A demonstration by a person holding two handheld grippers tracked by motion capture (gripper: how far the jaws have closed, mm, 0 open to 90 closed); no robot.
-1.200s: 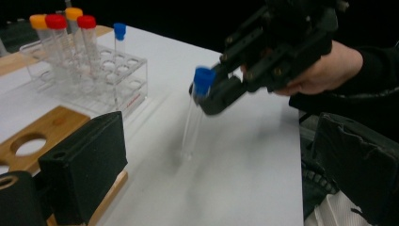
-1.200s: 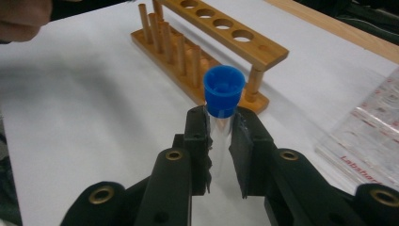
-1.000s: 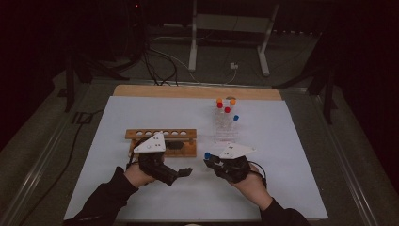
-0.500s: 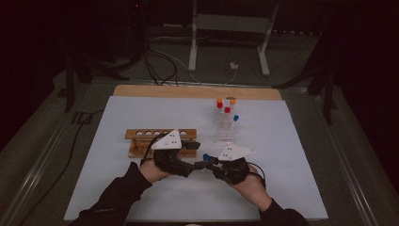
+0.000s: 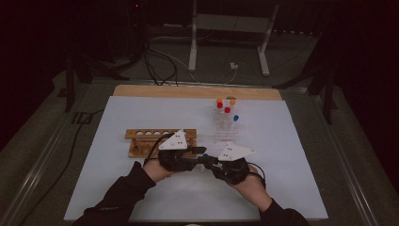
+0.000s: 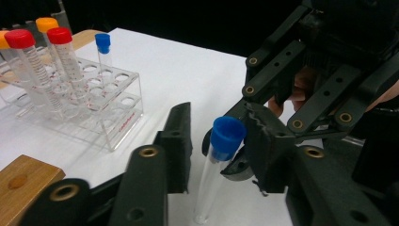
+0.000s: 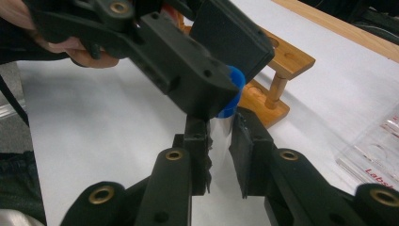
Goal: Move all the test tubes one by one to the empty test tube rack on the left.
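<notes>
My right gripper (image 7: 220, 141) is shut on a clear tube (image 7: 219, 129) with a blue cap (image 6: 227, 134) and holds it upright just above the white mat (image 5: 141, 188). My left gripper (image 6: 221, 136) has come in from the left, and its jaws stand on either side of the cap. They have just been closing, with the cap between them. One pad (image 6: 261, 141) sits against the cap. A slim gap shows between the cap and the other pad (image 6: 181, 136). In the high view both grippers meet nose to nose at the tube (image 5: 205, 157), in front of the wooden rack (image 5: 155, 141).
A clear acrylic rack (image 5: 225, 129) behind the grippers holds tubes with red, orange and blue caps (image 6: 28, 61). The wooden rack (image 7: 282, 61) with its round holes lies close behind the held tube. A wooden board (image 5: 197, 92) edges the mat's far side.
My left gripper slid right until it met the right gripper, and its jaws narrowed around the blue cap. The right hand and its tube stayed put.
</notes>
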